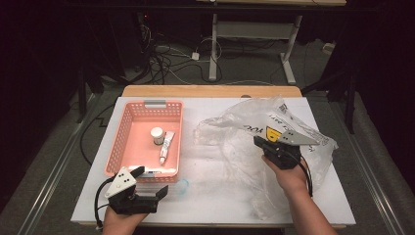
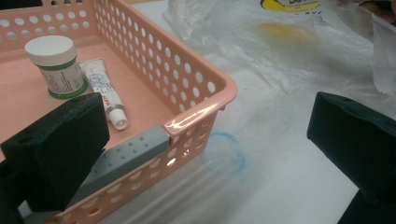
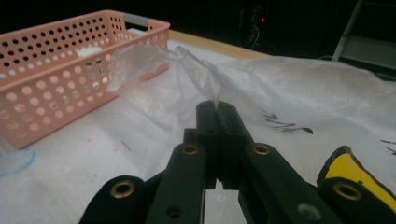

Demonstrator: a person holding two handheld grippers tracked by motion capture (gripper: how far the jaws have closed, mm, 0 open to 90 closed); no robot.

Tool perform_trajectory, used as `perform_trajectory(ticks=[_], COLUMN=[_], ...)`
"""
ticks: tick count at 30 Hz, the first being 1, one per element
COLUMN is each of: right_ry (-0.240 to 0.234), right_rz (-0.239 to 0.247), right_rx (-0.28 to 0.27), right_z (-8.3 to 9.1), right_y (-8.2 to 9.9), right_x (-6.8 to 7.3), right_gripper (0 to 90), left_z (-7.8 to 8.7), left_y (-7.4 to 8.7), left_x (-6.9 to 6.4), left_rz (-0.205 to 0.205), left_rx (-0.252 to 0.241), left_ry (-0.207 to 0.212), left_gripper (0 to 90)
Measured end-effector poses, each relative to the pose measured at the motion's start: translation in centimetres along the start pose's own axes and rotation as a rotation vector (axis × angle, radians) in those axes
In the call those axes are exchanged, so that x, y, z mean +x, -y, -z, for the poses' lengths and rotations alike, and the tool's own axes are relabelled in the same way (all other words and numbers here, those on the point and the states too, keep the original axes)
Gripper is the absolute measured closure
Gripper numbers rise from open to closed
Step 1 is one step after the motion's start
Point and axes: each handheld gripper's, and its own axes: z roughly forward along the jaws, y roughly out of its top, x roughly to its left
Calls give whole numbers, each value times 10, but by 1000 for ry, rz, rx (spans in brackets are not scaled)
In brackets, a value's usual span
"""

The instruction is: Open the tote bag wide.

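A pink perforated basket stands on the left of the white tabletop. Inside it are a white jar with a green band and a small white tube lying beside the jar. My left gripper is open at the basket's near right corner, which sits between the wide-apart jaws without touching them. My right gripper is shut on a thin fold of a crumpled clear plastic bag, which it holds lifted off the table at the right.
The bag carries a yellow and black print and spreads over the table's right half. A faint blue ring lies on the table beside the basket's near corner. Grey handles cap the basket's ends. Cables and desk legs stand beyond the table.
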Motion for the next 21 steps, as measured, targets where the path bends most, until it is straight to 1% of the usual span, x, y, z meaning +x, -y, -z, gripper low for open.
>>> perform_trajectory(ticks=[3,6,7,8,10,12,15,21], right_ry=[11,17,17,18,16,15,14,10], right_rz=[-10,-4,0,0,-7,3,4,13], right_rx=[-41,-72,-82,-90,-102,-101,-96,-87], right_z=[7,13,14,16,17,17,16,14], right_y=[-6,-12,-13,-14,-15,-14,-13,-12], right_x=[-1,-2,-3,-3,-3,-3,-1,1], right_gripper=[900,900,900,900,900,900,900,900], left_z=[0,1,2,2,1,0,-1,-3], left_y=[0,0,1,1,0,-1,-1,-6], left_x=[0,0,0,0,0,1,1,3], left_rz=[-8,-12,-6,3,11,21,15,3], left_rx=[-2,-13,-18,-26,-33,-32,-45,-28], left_ry=[1,-6,-6,2,4,16,8,13], left_gripper=[0,0,0,0,0,0,0,0])
